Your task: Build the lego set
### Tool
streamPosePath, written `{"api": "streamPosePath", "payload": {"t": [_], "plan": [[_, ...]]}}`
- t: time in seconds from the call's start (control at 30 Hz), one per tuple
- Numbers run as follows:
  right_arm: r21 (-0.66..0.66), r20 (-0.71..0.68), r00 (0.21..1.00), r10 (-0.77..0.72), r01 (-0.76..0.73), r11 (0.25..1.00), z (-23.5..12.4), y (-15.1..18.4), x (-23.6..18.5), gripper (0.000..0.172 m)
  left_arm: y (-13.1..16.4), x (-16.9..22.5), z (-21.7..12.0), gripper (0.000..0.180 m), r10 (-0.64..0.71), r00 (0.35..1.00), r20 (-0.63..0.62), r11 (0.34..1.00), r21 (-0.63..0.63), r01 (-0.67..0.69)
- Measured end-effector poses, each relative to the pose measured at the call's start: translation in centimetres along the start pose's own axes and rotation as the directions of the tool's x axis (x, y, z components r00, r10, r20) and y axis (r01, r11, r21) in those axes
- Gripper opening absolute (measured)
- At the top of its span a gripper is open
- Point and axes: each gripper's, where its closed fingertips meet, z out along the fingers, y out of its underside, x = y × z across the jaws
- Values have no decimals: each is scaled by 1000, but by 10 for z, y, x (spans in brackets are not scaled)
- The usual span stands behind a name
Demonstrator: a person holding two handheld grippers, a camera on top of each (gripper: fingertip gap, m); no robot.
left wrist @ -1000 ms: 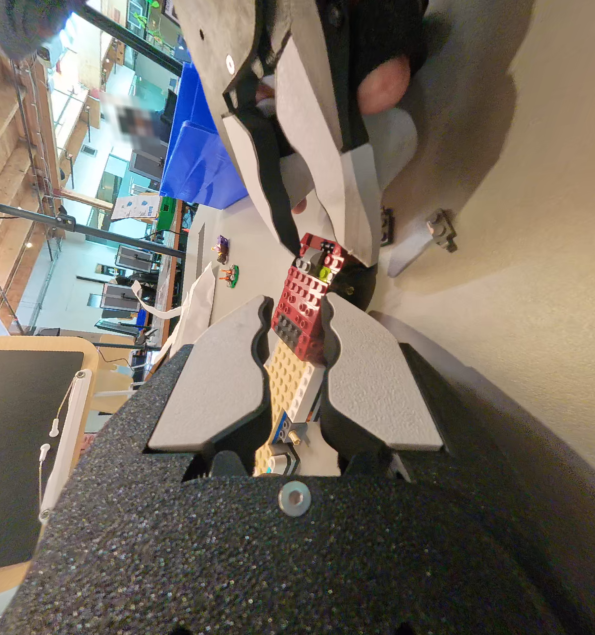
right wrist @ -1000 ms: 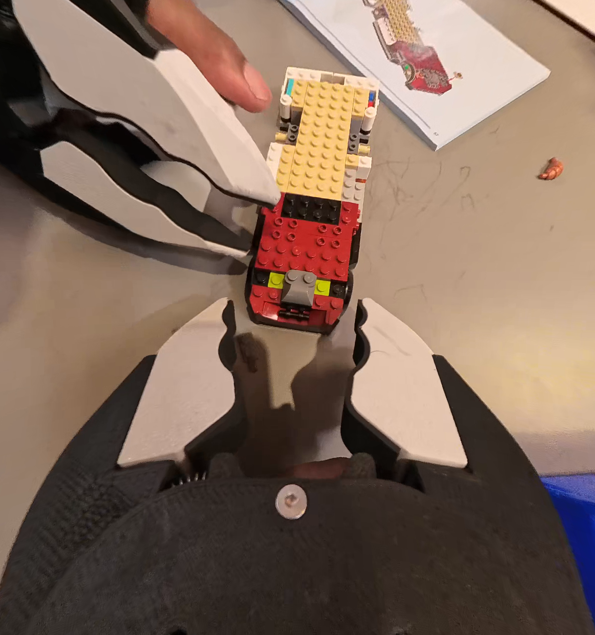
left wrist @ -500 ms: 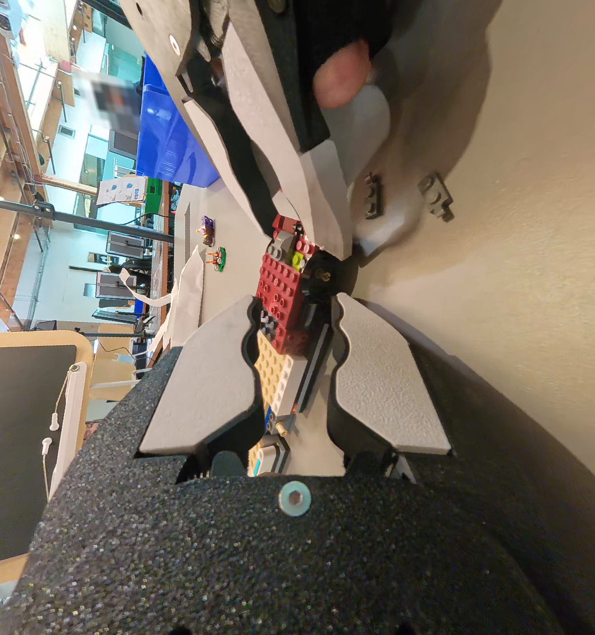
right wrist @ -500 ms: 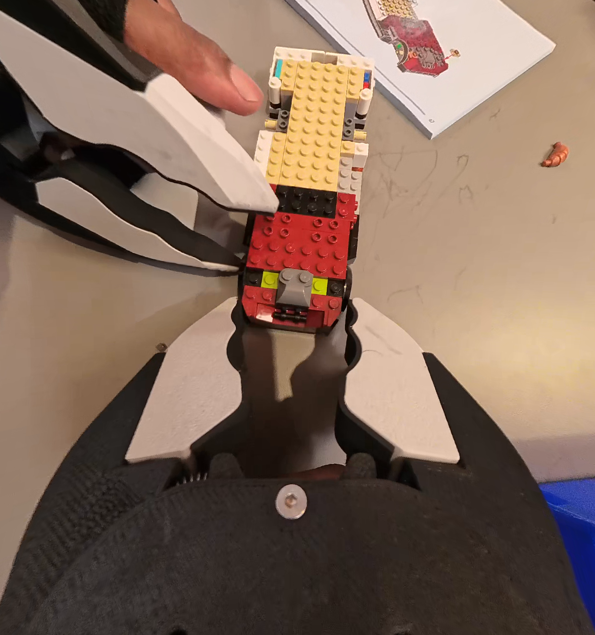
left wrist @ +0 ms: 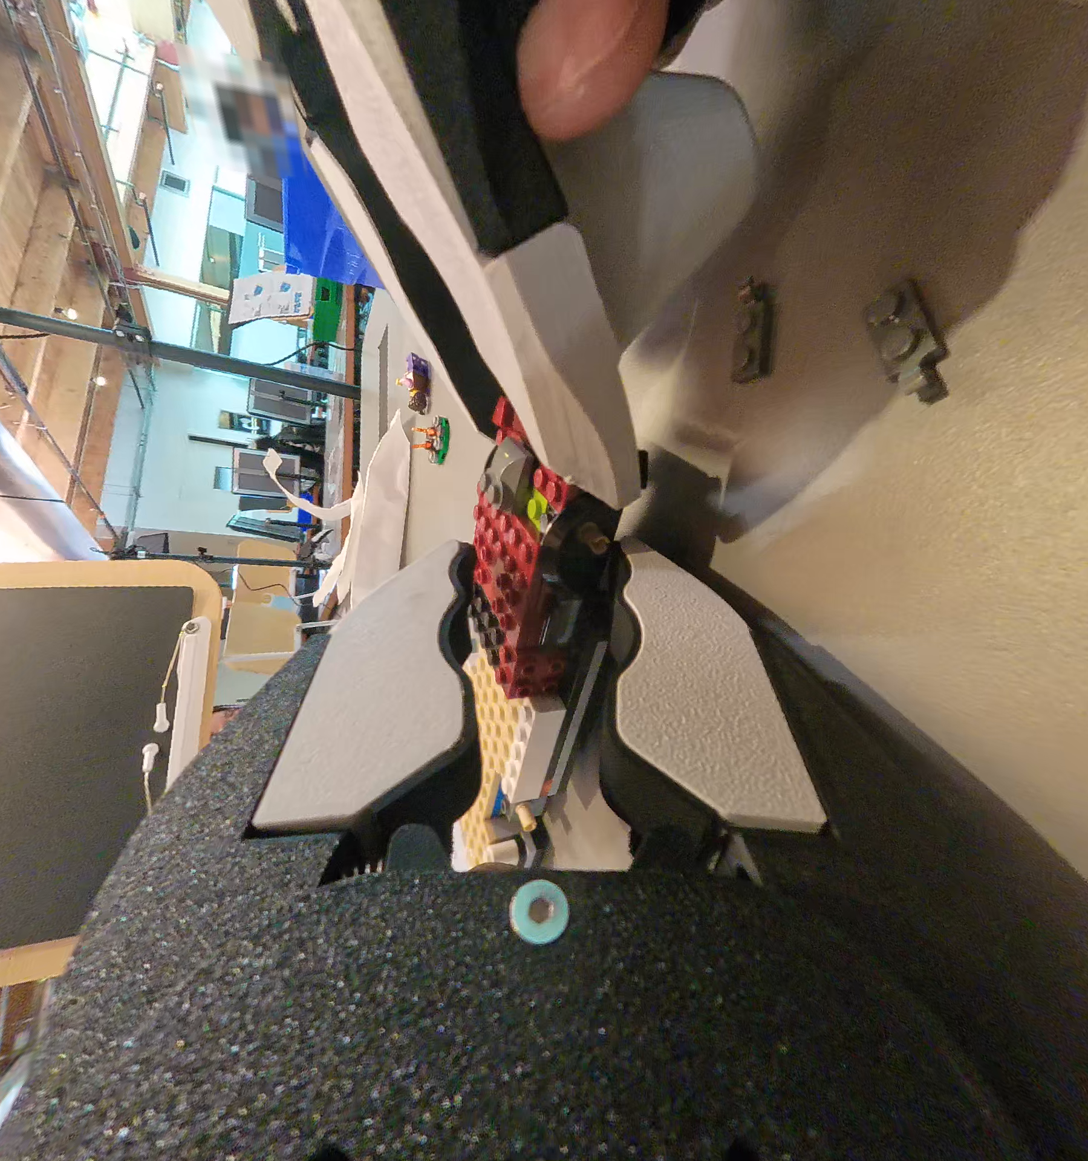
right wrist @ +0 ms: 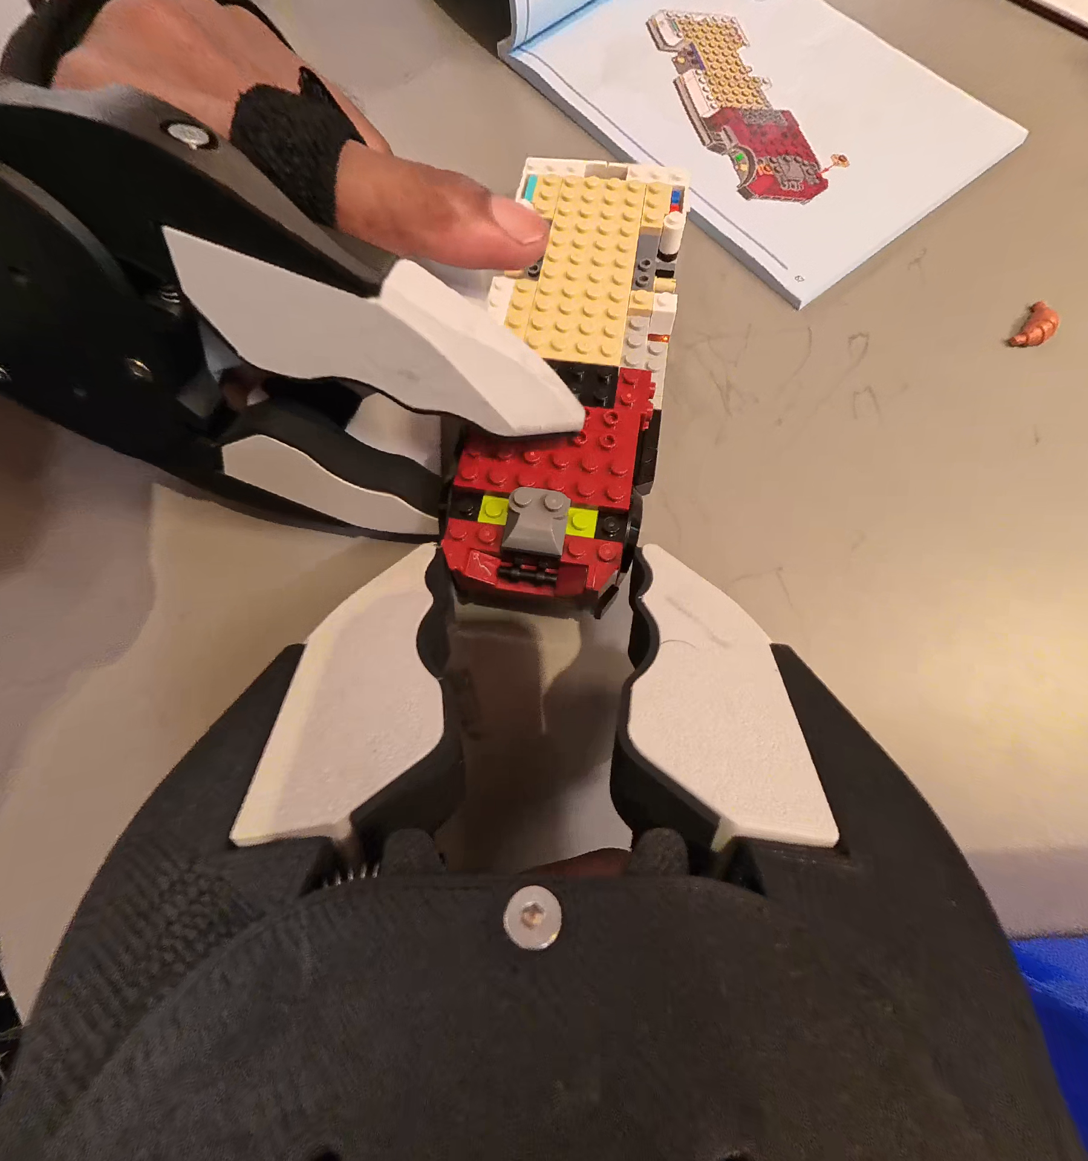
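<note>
Where the grey table [right wrist: 843, 502] lies open before the right wrist view, a brick vehicle [right wrist: 566, 477] with a red front and tan studded back is seen, its nose set between the fingertips of the right gripper [right wrist: 538, 559]. That gripper is closed moderately wide on the nose, one pad against each side. The vehicle's middle is straddled by the left gripper [left wrist: 538, 565], whose jaws are held partly apart. Its upper finger [right wrist: 403, 352] is laid on the red studs, but whether both pads press cannot be told. The tan back is touched by a person's bare fingertip [right wrist: 453, 217].

An open booklet [right wrist: 843, 157] lies beyond, printed with a picture of the same model; its small print cannot be read. A small mark is borne by a red tile on the nose. A brown croissant-shaped piece [right wrist: 1037, 323] is seen apart on the table, and two small grey pieces [left wrist: 905, 348] lie near the right gripper.
</note>
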Motion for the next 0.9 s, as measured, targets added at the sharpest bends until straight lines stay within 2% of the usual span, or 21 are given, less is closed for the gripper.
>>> {"api": "streamPosePath", "payload": {"t": [0.2,0.33,0.43,0.53,0.63,0.73,0.8,0.9], "plan": [[24,5,1000,5,-5,1000,0,-6,2,56,0,-3,1,35,75,996,47,997,-24,-74],[57,2,999,-46,46,997,1,-9,2,56,0,-5,0,35,83,995,62,996,-26,-82],[102,-34,990,-140,143,984,-1,-13,2,57,0,-6,-1,35,69,996,63,997,-19,-68],[153,-126,950,-285,302,941,-9,-20,3,59,-1,-9,-1,35,53,996,71,999,-14,-52],[165,-252,831,-496,542,824,-19,-26,3,60,-1,-11,-3,35,40,996,75,999,-7,-39],[75,-385,573,-724,801,594,-24,-26,2,60,-2,-13,-4,34,29,997,78,1000,-1,-29],[22,-409,434,-803,884,466,-22,-23,-1,61,-2,-14,-5,34,25,996,82,1000,-1,-25],[-8,-446,342,-827,922,386,-20,-28,0,61,-3,-15,-6,34,27,996,86,1000,-2,-27]]}}
